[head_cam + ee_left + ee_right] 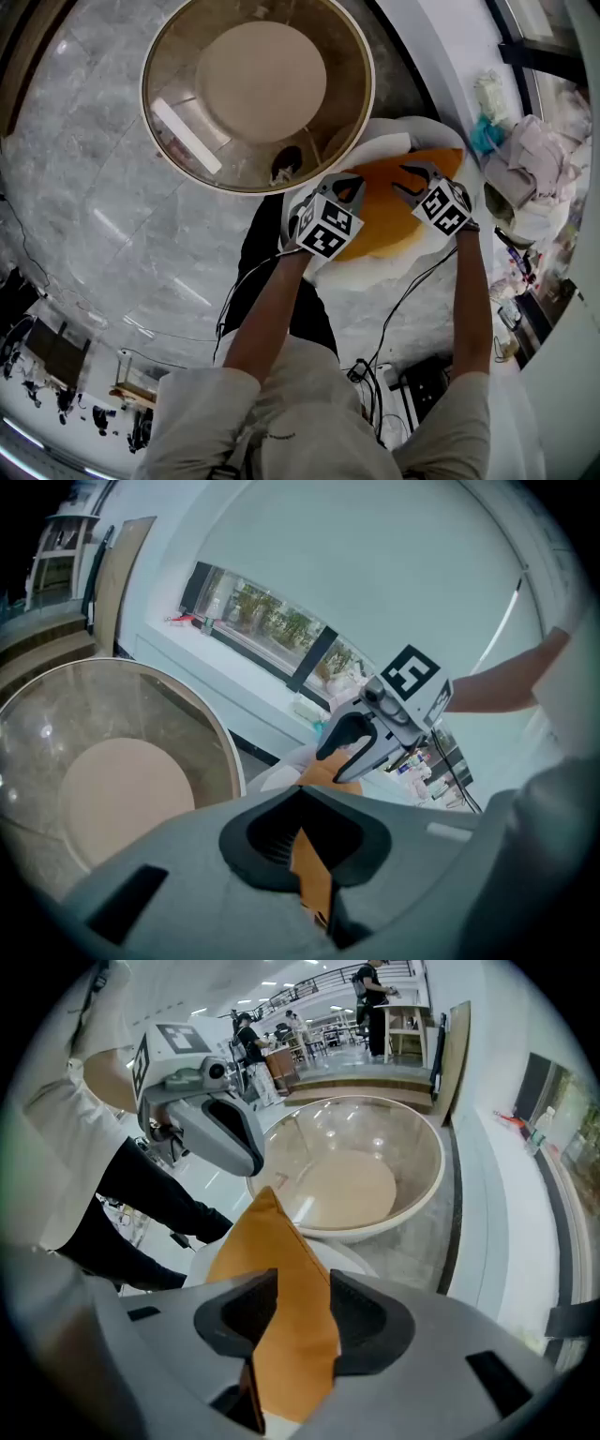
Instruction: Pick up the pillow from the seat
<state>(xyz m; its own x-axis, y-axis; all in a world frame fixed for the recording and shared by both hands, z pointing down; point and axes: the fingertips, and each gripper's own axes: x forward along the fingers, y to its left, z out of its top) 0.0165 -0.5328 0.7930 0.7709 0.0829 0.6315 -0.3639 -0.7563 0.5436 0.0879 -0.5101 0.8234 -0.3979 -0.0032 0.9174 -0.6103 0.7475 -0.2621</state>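
An orange pillow (389,220) lies on a white round seat (384,270) in the head view. My left gripper (352,190) is at the pillow's left side and my right gripper (412,178) at its right side. In the left gripper view, the left gripper (305,834) is shut on a thin fold of the pillow (312,878), and the right gripper (352,747) shows beyond. In the right gripper view, a pillow corner (277,1260) stands up between the jaws of the right gripper (291,1326), which are slightly apart. The left gripper (225,1133) shows behind.
A large round glass-topped table (187,131) with a beige base stands just beyond the seat, also in the right gripper view (412,1162). Cloths and clutter (525,159) pile up at the right. Cables (394,375) trail on the marble floor near the person's legs.
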